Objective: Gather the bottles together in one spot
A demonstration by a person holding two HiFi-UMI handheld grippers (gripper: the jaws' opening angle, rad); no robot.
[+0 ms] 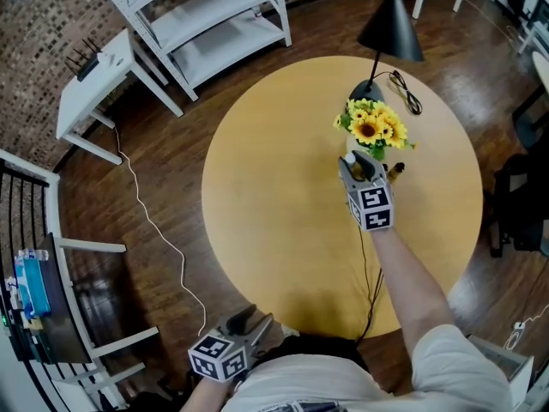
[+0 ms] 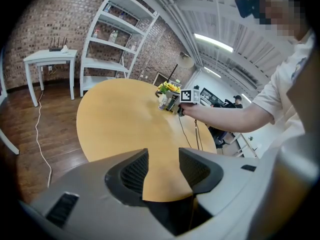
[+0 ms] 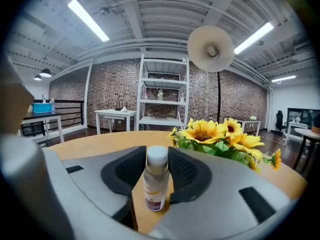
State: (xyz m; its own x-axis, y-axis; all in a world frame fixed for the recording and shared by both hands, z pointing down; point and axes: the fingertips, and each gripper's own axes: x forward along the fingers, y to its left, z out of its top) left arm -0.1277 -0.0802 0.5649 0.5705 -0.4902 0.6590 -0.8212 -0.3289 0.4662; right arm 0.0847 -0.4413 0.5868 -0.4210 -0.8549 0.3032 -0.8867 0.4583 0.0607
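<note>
"Right tool [image 1: 364, 166] first: where is it in the head view?"

"Out over the round wooden surface [image 1: 274, 213], toward its far right part. Its tips are just beside the sunflowers [image 1: 374, 127], and the black lamp [image 1: 390, 24] stands behind them. What sits between its tips is not clear from above. The left tool [image 1: 256, 320] hangs low at the near edge, well apart from all that."

"And the left gripper view?"

"The left tool's jaws stand apart with nothing between them, only bare surface beyond. Far across the surface, the other arm reaches to the flowers."

"The right gripper view?"

"A small bottle [image 3: 156, 184] stands upright on the surface between the right tool's jaws. It has a white cap, a pale clear body with a yellowish band, and a dark red label round the bottom. The pads flank it closely on both sides. Yet the bottle rests on its own base, and the tool looks slack around it, not clenched. The sunflowers rise just to its right. White shelves [image 3: 162, 94] stand against the brick wall far behind."
</note>
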